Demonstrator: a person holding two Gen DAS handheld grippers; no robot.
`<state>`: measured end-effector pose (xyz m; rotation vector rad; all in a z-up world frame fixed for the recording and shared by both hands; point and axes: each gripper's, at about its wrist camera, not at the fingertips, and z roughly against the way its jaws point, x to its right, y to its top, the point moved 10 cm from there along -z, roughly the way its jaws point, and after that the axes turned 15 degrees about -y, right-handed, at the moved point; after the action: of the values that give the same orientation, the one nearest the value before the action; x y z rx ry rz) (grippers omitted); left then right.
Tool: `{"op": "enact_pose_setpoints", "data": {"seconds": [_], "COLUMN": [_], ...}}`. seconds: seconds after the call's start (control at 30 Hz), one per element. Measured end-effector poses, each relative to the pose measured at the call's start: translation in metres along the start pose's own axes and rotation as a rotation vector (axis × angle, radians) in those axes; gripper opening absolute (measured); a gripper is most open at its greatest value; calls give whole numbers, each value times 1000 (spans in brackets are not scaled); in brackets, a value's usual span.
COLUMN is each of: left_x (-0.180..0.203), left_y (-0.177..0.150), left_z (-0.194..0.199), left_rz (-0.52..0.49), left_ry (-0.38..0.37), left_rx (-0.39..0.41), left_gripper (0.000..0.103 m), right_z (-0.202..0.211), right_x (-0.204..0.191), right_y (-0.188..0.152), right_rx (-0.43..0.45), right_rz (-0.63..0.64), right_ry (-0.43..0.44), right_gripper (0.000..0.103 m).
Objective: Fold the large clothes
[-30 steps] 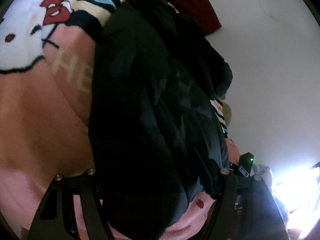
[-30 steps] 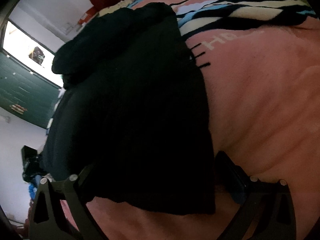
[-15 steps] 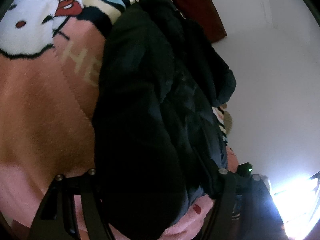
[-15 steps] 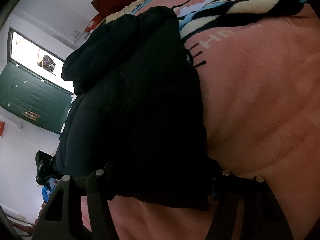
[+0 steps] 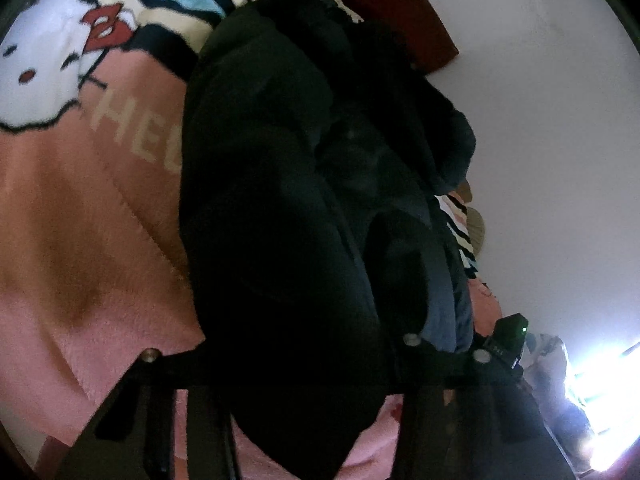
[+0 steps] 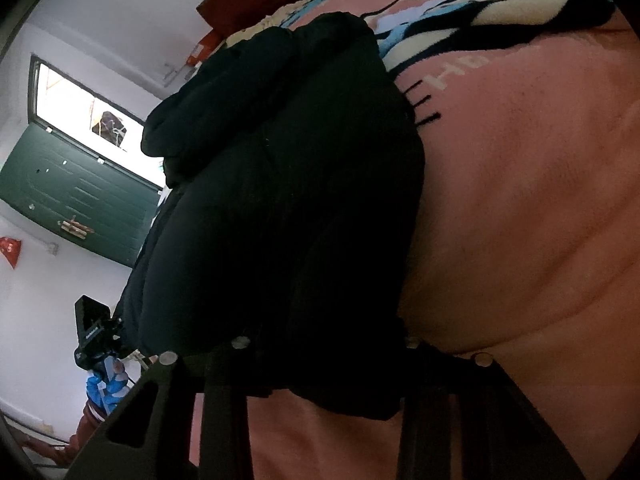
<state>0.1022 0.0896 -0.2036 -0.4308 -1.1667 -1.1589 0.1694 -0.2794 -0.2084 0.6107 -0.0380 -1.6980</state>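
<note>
Left wrist view: black jacket [image 5: 280, 208] bunched between both claws' closing jaws, on pink blanket [image 5: 80, 240]

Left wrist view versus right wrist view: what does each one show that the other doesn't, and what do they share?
Only the left wrist view shows the white cartoon cat face with a red bow printed on the blanket, and a glaring bright patch at lower right.

Only the right wrist view shows the dark green door, the bright window above it, and a red tag on the wall.

Both show the bulky black padded jacket lying on the pink fleece blanket, with its near hem between the jaws, which have just been closing.
</note>
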Motion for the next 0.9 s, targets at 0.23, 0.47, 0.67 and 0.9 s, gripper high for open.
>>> {"op": "enact_pose_setpoints", "data": {"seconds": [0.23, 0.47, 0.67, 0.9], "left_x": [14, 31, 59, 105], "left_y": [9, 25, 53, 107], "left_z": [-1, 12, 30, 54], "left_rz": [-8, -10, -51, -112], "left_ry": [-12, -64, -117, -177], "left_rx": [30, 43, 85, 165], "left_gripper": [28, 28, 28, 26], "right_z": [8, 27, 58, 93], "right_x": [-7, -12, -29, -45], "right_y": [4, 17, 50, 104], "right_rx": [42, 96, 177, 260], "right_rz": [1, -36, -41, -68], "right_ry": [18, 62, 125, 176], "right_gripper": [20, 18, 18, 18]}}
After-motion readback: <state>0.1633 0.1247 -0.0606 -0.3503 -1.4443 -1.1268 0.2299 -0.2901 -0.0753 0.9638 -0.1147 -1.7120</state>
